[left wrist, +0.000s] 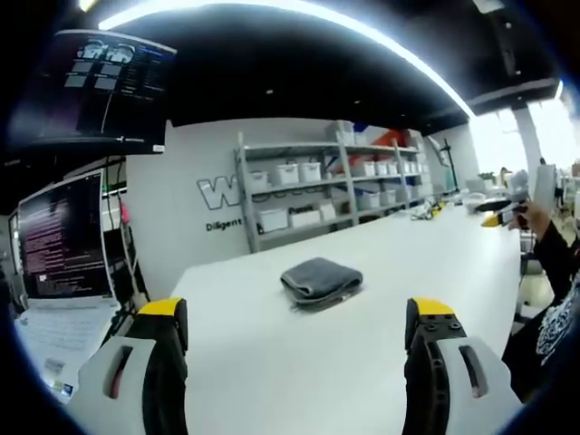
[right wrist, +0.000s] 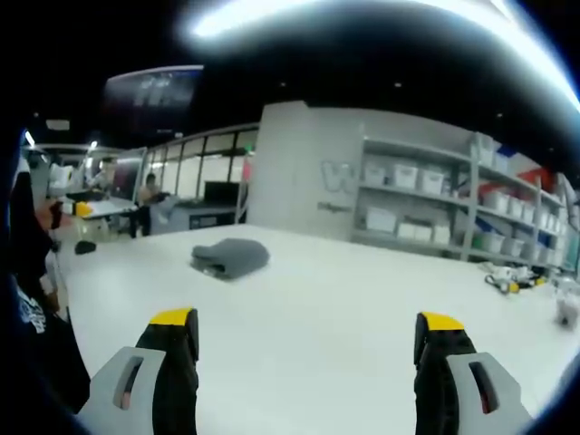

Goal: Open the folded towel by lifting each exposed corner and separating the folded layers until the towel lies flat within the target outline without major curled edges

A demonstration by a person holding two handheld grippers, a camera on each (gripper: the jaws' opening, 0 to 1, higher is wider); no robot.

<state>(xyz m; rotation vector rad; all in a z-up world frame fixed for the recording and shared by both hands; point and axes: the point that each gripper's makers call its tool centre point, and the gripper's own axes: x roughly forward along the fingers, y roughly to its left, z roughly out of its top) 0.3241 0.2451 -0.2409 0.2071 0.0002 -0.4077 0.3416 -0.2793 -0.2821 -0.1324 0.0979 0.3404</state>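
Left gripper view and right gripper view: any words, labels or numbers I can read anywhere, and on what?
"W": big logo letter on the grey wall, rest hidden behind the shelving.
"Diligent": small line under that logo, cut off by the shelving.
Monitor text: too small to read.
Wall lettering in the right gripper view: too blurred.

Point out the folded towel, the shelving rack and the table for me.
folded towel [left wrist: 321, 280]: left gripper view, top of the grey bundle.
shelving rack [left wrist: 337, 186]: left gripper view, middle shelf holding white bins.
table [right wrist: 344, 299]: right gripper view, bare white top.
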